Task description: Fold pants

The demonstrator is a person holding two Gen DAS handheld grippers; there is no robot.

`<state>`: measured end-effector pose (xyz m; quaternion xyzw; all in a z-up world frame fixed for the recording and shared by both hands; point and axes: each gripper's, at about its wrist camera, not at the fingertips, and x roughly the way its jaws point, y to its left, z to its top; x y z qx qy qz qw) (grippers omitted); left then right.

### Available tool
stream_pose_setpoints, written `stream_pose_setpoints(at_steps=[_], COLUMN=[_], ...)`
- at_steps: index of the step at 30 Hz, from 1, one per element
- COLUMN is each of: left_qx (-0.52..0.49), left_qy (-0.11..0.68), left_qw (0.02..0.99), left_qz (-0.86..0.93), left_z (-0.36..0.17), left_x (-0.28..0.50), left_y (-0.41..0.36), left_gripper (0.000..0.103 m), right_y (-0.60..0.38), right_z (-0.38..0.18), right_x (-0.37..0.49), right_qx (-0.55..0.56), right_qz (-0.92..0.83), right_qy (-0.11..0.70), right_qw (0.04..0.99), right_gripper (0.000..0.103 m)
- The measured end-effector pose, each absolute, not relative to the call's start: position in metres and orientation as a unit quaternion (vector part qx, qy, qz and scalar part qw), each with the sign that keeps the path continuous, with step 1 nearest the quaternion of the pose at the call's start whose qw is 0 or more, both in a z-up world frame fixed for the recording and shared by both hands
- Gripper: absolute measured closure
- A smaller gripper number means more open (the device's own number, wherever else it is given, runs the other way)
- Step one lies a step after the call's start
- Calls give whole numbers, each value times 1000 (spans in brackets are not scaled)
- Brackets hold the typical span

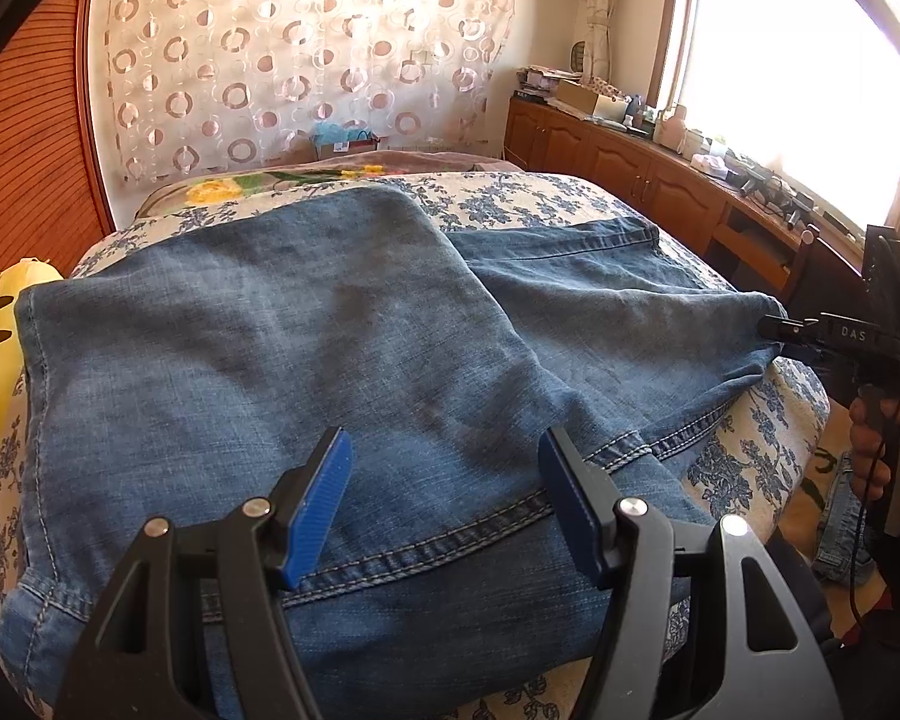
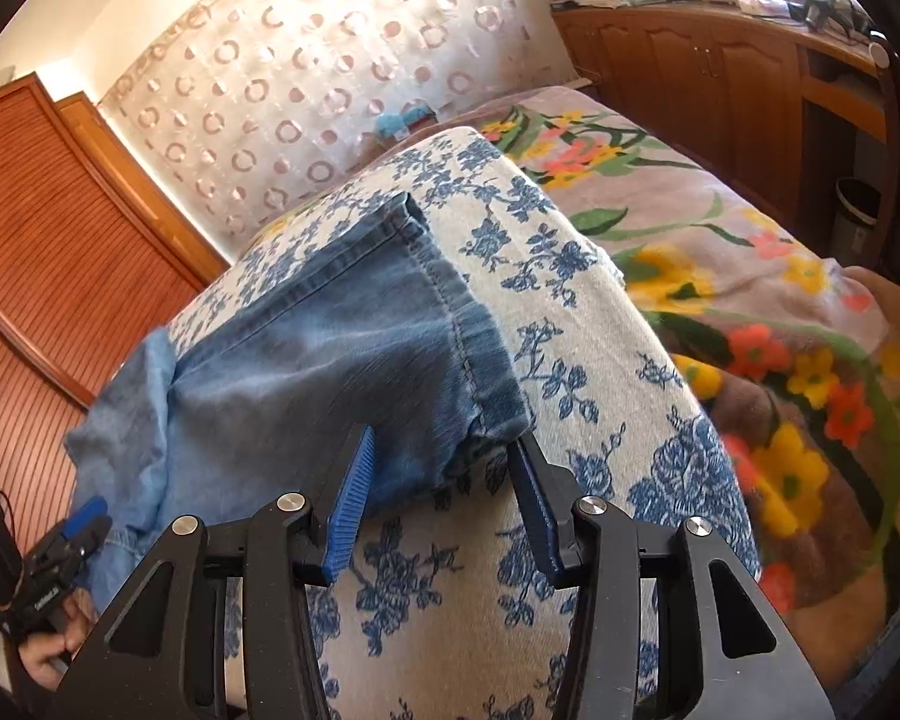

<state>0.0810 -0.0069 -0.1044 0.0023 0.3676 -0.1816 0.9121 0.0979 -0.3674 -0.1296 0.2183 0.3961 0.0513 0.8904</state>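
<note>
**Two grippers, one pair of jeans**

Left gripper (image 1: 444, 474) hangs over the waist end, its two blue pads apart, gripping nothing. Right gripper (image 2: 441, 474) stands at the hem corner, fingers apart, denim between them, not pinched. The jeans (image 1: 282, 324) lie folded on one floral sheet (image 2: 600, 312) covering the bed; one hand (image 1: 882, 450) shows

The jeans (image 1: 306, 324) are faded blue denim with pale stitched seams. They lie spread across the bed, one part folded over on top and the leg below running off to the right. The hemmed leg end (image 2: 450, 324) lies flat near the bed's edge, its corner slightly lifted.
</note>
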Motion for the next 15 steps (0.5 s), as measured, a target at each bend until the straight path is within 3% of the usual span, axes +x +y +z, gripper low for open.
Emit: stream_pose_setpoints(at_steps=[12, 15], left_qx=[-3, -3], left_qy=[361, 359], left_qw=[916, 917], left_qz=[-174, -172], left_z=[-100, -98], left_x=[81, 80], left_y=[3, 4], left_gripper=[39, 39], right_y=[-369, -368], right_z=[-130, -130], right_x=[103, 104], right_qx=[203, 199], right_qz=[39, 39], right_qy=[398, 397], right_qw=[894, 895], right_gripper=[75, 91])
